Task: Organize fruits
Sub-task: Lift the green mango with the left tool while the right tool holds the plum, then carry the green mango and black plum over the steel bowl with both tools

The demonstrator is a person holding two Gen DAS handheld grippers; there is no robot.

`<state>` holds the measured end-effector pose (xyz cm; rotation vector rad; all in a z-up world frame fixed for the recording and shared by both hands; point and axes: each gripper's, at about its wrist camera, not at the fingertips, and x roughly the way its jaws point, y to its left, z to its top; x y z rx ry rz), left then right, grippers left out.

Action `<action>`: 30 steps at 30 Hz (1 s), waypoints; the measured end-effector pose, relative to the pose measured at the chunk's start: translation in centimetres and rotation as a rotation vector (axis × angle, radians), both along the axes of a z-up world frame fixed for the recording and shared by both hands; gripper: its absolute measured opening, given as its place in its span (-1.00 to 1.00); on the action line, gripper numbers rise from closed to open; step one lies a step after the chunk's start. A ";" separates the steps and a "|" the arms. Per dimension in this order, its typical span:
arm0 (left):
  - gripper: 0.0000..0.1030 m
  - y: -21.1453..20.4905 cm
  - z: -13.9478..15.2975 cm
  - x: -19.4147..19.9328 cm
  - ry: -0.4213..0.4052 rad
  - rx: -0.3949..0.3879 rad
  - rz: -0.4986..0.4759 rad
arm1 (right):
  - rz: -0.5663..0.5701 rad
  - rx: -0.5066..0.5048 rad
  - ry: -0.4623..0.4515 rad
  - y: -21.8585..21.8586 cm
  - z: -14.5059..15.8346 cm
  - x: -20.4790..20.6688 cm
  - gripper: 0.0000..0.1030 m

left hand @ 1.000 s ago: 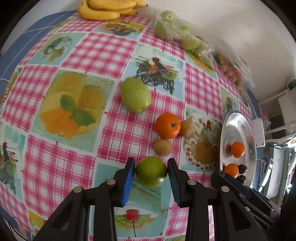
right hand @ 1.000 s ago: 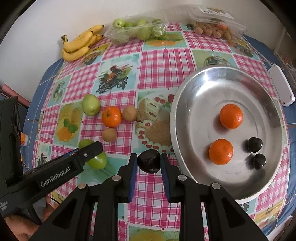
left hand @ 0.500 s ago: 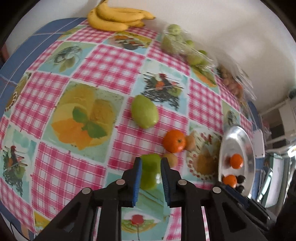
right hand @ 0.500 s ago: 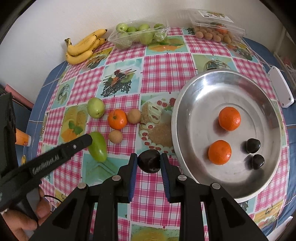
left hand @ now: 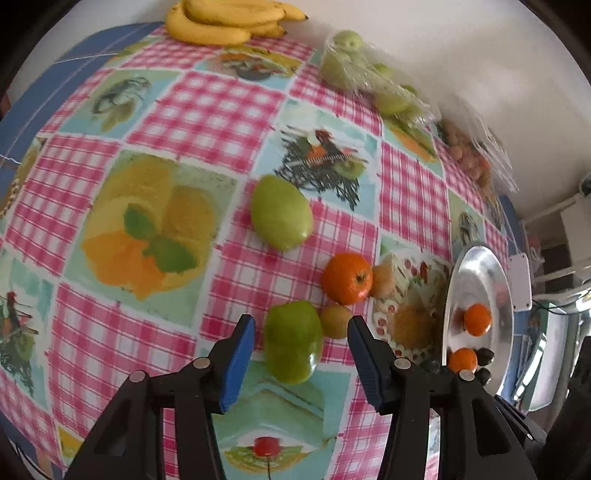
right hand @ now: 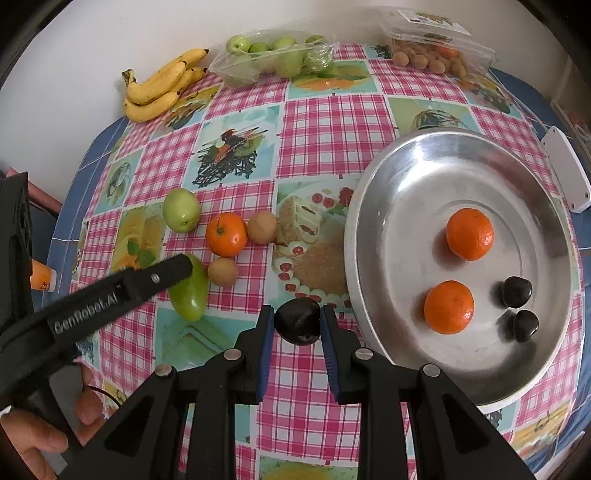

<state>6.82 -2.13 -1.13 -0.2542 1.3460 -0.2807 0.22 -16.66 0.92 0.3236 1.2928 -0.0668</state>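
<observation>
Left wrist view: the left tool (left hand: 301, 349) has just been opening, its blue pads now clear of the green fruit (left hand: 293, 341) lying between them on the counter (left hand: 207, 110). Right tool (right hand: 297, 323) grips a dark plum (right hand: 297, 320) beside the metal dish (right hand: 406, 177). Farther off lie an orange (left hand: 346, 277), an apple (left hand: 281, 213) and bananas (left hand: 225, 18).

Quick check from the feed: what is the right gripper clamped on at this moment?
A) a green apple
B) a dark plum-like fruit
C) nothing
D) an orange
B: the right gripper has its blue pads pressed on either side of the dark fruit, just outside the metal bowl.
</observation>
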 end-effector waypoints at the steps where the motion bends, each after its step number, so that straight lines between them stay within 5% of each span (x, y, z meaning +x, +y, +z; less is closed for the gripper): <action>1: 0.08 -0.2 -0.2 0.0 0.002 0.009 -0.006 | -0.001 -0.001 0.002 0.0 -0.1 0.0 -0.49; 8: 0.04 -0.1 -1.1 -0.1 0.028 0.012 -0.006 | 0.000 0.001 0.002 0.1 -0.2 0.1 -0.49; 11: -0.23 0.6 -1.2 0.1 0.031 -0.009 0.016 | 0.000 0.002 0.002 0.1 -0.2 0.2 -0.49; 30: -0.23 2.4 3.1 0.1 -0.094 -0.079 0.071 | -0.018 0.023 -0.073 -0.4 1.9 -0.5 -0.49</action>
